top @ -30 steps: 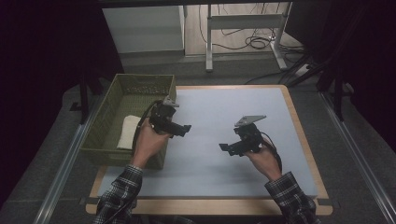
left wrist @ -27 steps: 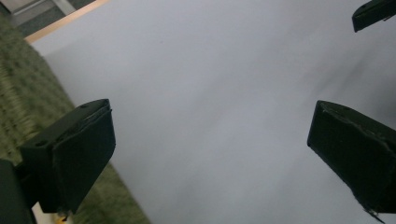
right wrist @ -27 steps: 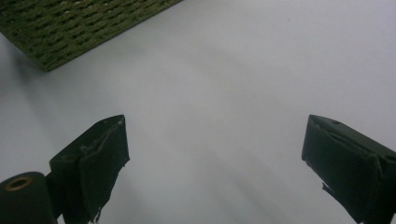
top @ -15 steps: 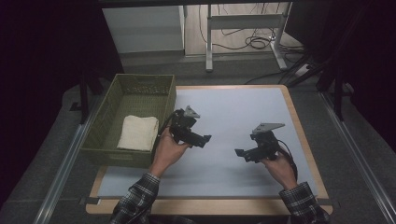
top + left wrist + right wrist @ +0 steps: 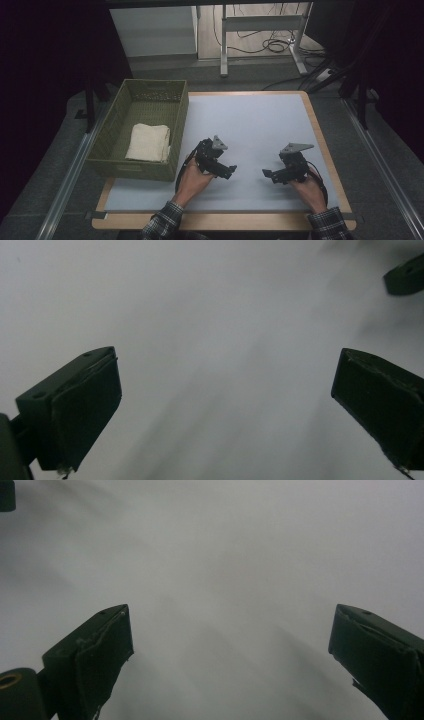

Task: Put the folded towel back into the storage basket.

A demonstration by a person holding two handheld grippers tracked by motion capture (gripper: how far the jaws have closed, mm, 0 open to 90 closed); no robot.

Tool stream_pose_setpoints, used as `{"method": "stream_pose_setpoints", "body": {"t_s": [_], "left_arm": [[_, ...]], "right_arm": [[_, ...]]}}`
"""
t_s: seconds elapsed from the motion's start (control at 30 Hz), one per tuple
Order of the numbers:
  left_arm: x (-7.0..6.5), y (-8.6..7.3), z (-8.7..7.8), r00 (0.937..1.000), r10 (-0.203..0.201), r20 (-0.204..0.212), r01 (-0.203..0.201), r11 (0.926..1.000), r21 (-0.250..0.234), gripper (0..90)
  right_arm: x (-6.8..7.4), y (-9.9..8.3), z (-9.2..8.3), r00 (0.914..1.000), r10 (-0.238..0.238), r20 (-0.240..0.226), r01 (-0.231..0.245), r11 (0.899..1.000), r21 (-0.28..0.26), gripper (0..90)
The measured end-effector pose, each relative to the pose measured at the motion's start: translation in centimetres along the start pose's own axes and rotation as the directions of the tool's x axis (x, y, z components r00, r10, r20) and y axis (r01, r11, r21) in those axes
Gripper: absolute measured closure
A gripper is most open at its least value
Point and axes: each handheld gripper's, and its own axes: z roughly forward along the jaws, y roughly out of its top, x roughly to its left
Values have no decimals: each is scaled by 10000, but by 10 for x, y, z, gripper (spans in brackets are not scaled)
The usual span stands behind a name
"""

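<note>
Pale grey matting covers the table (image 5: 260, 125), a smooth, matte sheet framed by a light wooden edge. From the high view I see a green woven basket (image 5: 112, 165) sitting at the table's left side, rectangular with sloping mesh walls. Inside it lies a folded towel (image 5: 148, 142), cream-coloured and nubbly, resting flat on the basket floor toward the near end. My left gripper (image 5: 229, 171), black and angular with a grey three-cornered plate on top, hovers low over the mat just right of the basket, well apart from the towel. My right gripper (image 5: 267, 174), of the same build, sits near the table's right front, its tips pointing toward the left one. A hand wraps each tool, with checked sleeves coming in from the bottom edge.

From the left gripper view I see two blocky black jaws spread wide, with nothing between them but bare, blurred grey mat. Their inner faces look flat and slightly scuffed. A dark tip of the right gripper (image 5: 406, 280) shows in the upper right corner.

From the right gripper view I see its own jaws likewise spread wide and empty over the same smooth grey surface. A small dark piece of the left gripper (image 5: 7, 495) shows at the upper left corner.
</note>
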Motion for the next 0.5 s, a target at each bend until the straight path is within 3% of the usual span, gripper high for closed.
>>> {"method": "stream_pose_setpoints", "body": {"t_s": [0.17, 0.23, 0.3, 0.5], "left_arm": [[2, -19, 13, 9997, -82, -211, 91, 9991, 414, 0], [2, -25, 19, 9995, -237, -224, 248, 9984, 502, 0], [3, -30, 18, 9992, -368, -172, 371, 9992, 180, 0], [2, -31, 19, 9993, -269, -258, 274, 9995, 170, 0]], "right_arm": [[-2, -12, 4, 10000, 9, 60, -11, 9998, 209, 40], [-2, -16, 5, 9998, -117, 130, 116, 9999, 53, 40], [-1, -17, 5, 9996, -176, 212, 176, 9998, -35, 40], [4, -17, 7, 9968, -559, 568, 551, 9984, 155, 39]]}}
